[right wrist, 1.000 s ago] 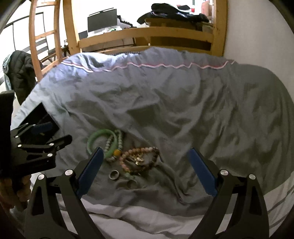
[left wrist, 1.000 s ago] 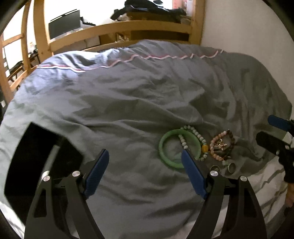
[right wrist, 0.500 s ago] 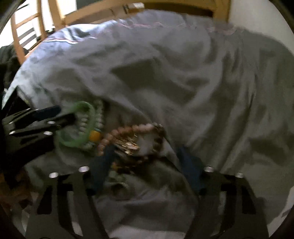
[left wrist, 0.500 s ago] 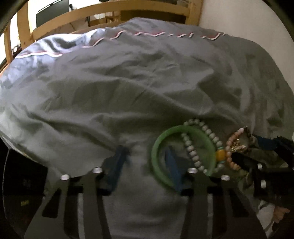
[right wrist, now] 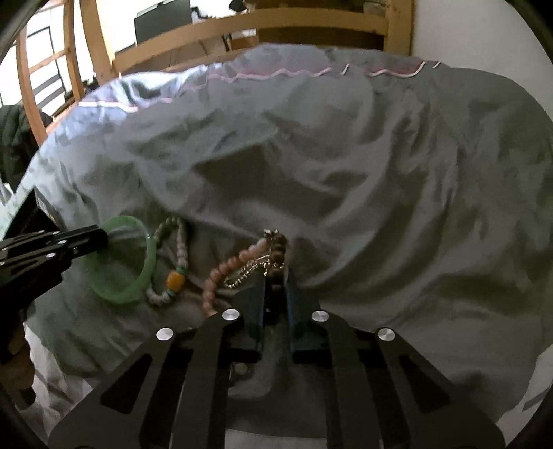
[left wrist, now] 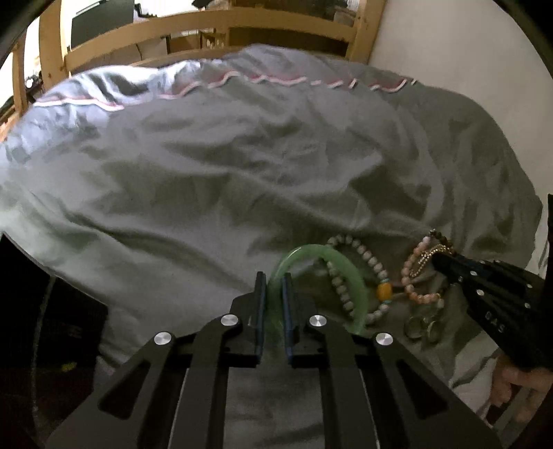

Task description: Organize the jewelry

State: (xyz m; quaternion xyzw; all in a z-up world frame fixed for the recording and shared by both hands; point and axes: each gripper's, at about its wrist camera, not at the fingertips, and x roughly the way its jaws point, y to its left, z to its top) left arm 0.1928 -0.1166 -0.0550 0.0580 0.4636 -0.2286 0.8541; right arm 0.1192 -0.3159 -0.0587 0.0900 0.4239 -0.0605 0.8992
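Nearest the left wrist camera, the left gripper (left wrist: 274, 279) has its jaws clamped on the near rim of the translucent green bangle (left wrist: 349, 273), which lies on the rumpled grey duvet (left wrist: 242, 172) of the bed; part of the rim is hidden between the blue pads. A second ago these jaws stood wide apart above the duvet; they have just been closing, and now the bangle sits between them. The right gripper (right wrist: 275, 276) has its jaws pinched on the dark brown bead bracelet (right wrist: 277, 255), whose lower part is lost behind them. They too have just been closing from wide open, and both cameras are nearer the pile than before. Just beside it lie the pink bead bracelet (right wrist: 221, 273) and a thin gold chain (right wrist: 247, 269), tangled together. The pale bead string with an amber bead (left wrist: 384, 290) crosses the bangle. Two small metal rings (left wrist: 421, 326) are blurred. A hand (left wrist: 518, 390) is cut off at the edge. Farthest off stands the wooden bed frame (left wrist: 214, 24).
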